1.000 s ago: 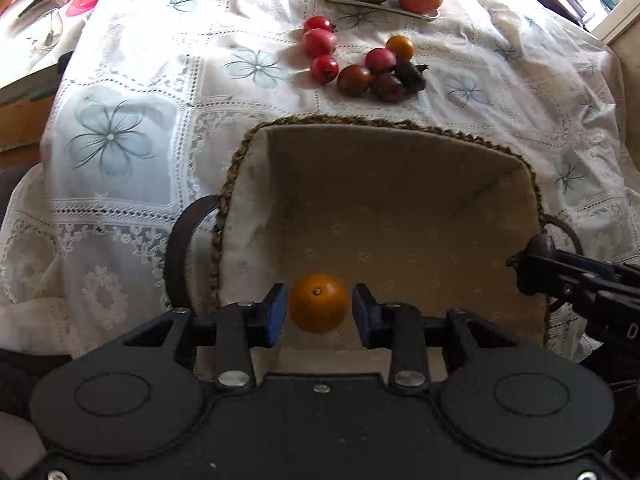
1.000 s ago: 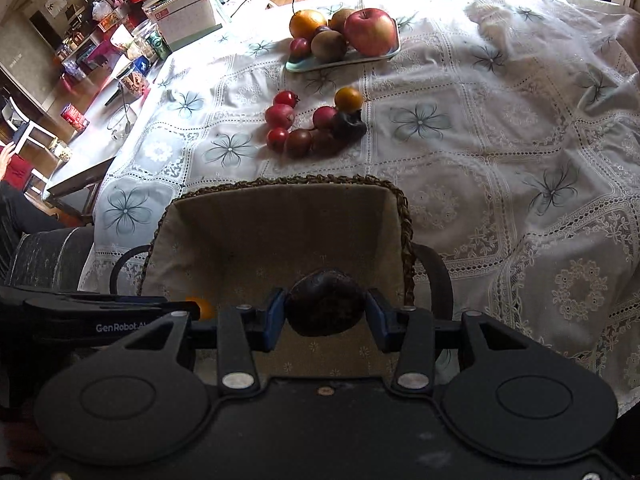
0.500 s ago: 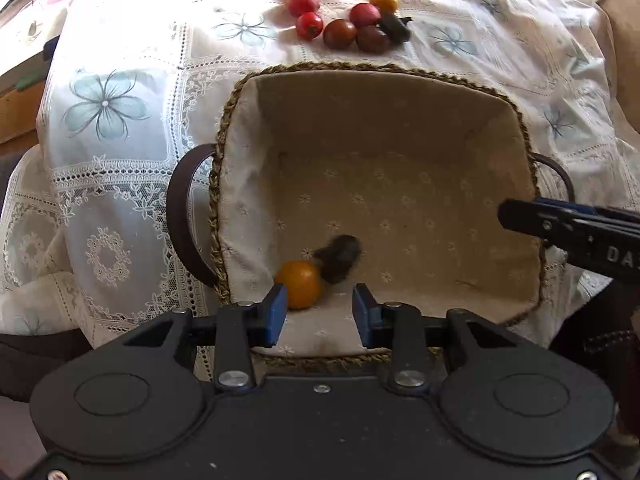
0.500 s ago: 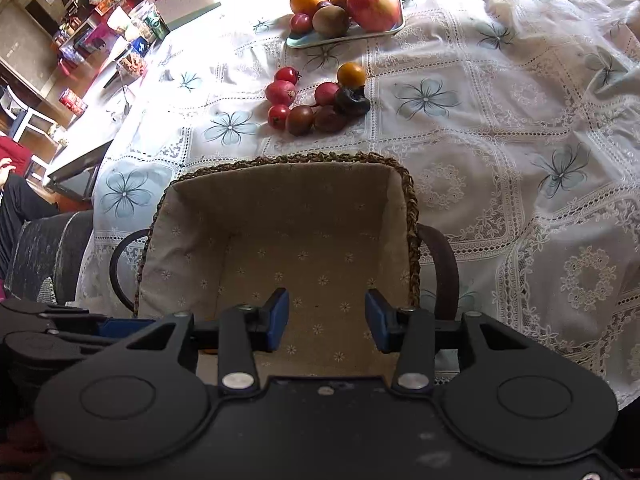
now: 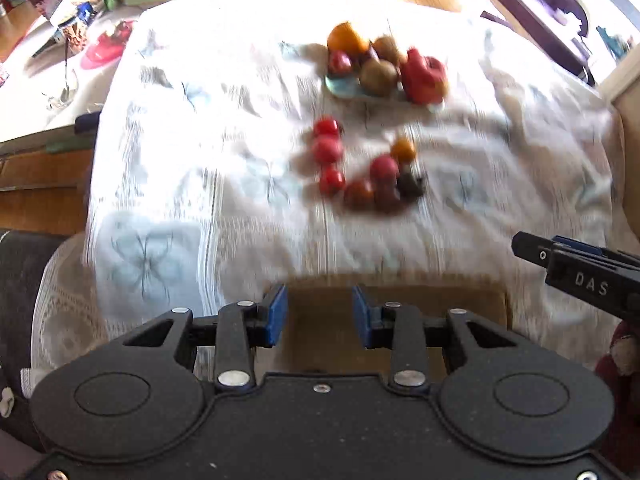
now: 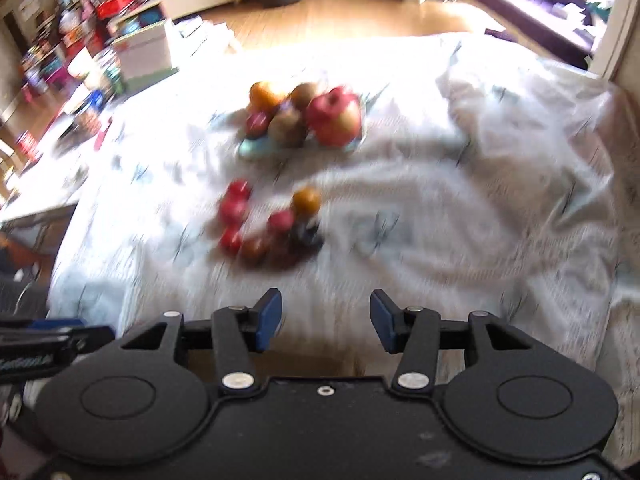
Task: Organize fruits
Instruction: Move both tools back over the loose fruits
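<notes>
A white lace tablecloth [image 6: 460, 216] is covering my table, and boxes [image 6: 146, 54] are sitting beyond on the wooden floor [image 6: 340, 16].

White tablecloth [image 6: 460, 216] with pale blue flower print. Red, orange and dark brown small fruits [image 6: 268, 224] at 12 o'clock; beyond, pale green plate [image 6: 256, 148] bearing red apple [image 6: 335, 117], orange [image 6: 262, 95], brown kiwis [image 6: 287, 126]. Blue pads [image 5: 276, 314] on black gripper fingers.
</notes>
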Demonstrator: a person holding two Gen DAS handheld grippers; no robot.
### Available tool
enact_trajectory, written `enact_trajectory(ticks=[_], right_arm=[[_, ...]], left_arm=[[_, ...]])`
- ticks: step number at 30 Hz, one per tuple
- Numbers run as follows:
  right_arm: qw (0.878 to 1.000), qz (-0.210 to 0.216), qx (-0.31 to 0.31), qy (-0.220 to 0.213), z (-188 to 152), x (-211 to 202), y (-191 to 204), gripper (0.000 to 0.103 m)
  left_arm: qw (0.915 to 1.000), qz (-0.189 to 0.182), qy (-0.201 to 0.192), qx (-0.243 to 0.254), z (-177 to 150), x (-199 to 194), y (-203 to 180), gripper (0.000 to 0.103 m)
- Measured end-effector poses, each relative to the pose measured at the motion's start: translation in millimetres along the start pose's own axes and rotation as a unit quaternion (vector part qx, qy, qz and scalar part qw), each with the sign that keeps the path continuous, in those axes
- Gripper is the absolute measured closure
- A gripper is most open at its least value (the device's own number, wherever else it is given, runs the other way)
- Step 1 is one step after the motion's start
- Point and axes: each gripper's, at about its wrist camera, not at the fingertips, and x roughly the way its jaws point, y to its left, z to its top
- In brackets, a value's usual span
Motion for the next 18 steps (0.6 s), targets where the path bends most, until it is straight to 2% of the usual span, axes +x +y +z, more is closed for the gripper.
enact_trajectory(ticks=[4, 8, 11, 13, 15, 18], right_arm=[[0.998, -0.047, 0.033, -0.016, 38, 37, -4, 0.047], [0.996, -0.055, 0.075, 0.020, 57, 85, -12, 0.047], [0.993, -0.035, 0.108, 0.043, 62, 115, -18, 0.047], [0.989, -0.003, 0.135, 0.064, 60, 132, -20, 0.047], [0.982, 0.030, 0.163, 0.089, 58, 148, -21, 0.048], [0.977, 0.055, 0.184, 0.094, 54, 161, -20, 0.048]], left_arm=[[0.9985, 0.017, -0.033, -0.041, 34, 15, 10, 0.060], [0.9961, 0.029, -0.045, -0.070, 63, 45, 19, 0.060], [0.9945, 0.046, -0.052, -0.078, 76, 66, 22, 0.060], [0.9937, 0.050, -0.054, -0.084, 83, 82, 23, 0.060], [0.9937, 0.047, -0.054, -0.086, 87, 98, 20, 0.060], [0.9947, 0.038, -0.054, -0.078, 88, 114, 14, 0.060]])
